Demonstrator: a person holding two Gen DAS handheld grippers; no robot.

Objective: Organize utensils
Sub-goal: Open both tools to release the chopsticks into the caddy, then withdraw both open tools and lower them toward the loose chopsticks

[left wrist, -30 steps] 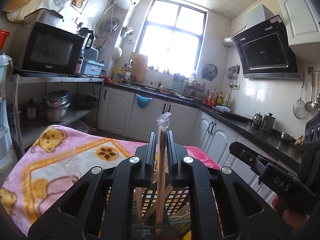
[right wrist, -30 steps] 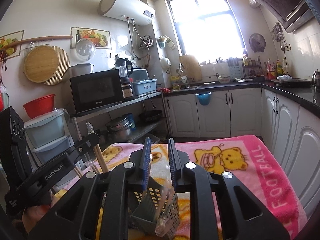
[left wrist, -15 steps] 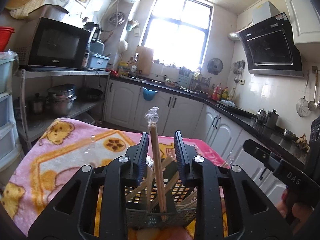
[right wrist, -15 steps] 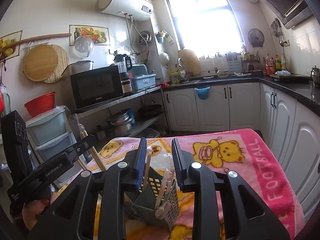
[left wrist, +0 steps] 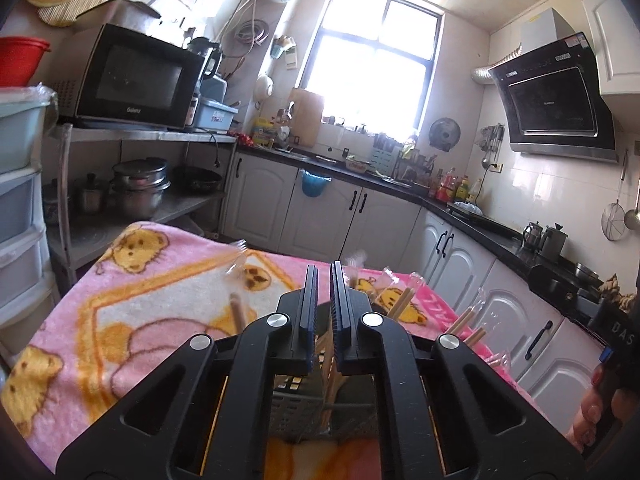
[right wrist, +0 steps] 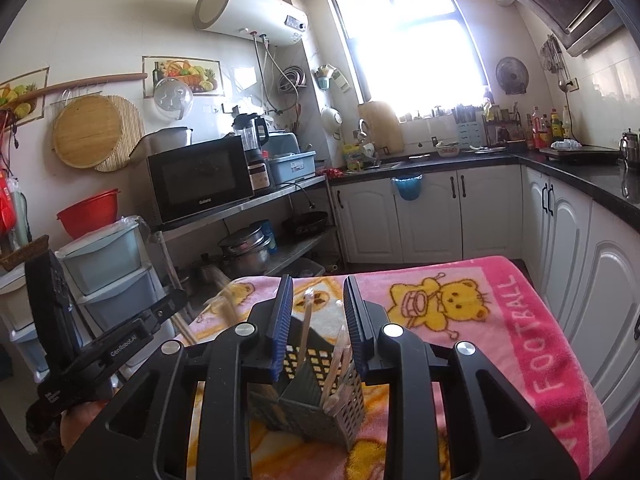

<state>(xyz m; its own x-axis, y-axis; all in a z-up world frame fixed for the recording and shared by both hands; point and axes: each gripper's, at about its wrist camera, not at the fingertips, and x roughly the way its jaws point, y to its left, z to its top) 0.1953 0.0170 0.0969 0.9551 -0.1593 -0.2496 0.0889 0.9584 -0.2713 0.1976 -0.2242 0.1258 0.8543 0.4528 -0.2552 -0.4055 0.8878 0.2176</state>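
A grey perforated utensil basket [right wrist: 320, 404] stands on the pink cartoon blanket [right wrist: 500, 320] and holds several plastic-wrapped wooden chopsticks [right wrist: 305, 332]. My right gripper [right wrist: 316, 308] is open, its blue pads on either side of the basket's top. My left gripper [left wrist: 323, 300] has its jaws nearly together with nothing between them, above the basket [left wrist: 296, 404]. Chopstick tips [left wrist: 402, 300] stick up beyond it. The left gripper's body also shows in the right wrist view [right wrist: 100, 344].
White cabinets [right wrist: 432, 216] and a black counter line the far wall and right side. A metal shelf with a microwave [right wrist: 200, 178] and pots stands at the left. Stacked plastic drawers [right wrist: 112, 276] stand beside the table's left edge.
My left gripper let go of the wrapped chopstick into the basket, then closed its jaws empty. My right gripper opened wider around the basket.
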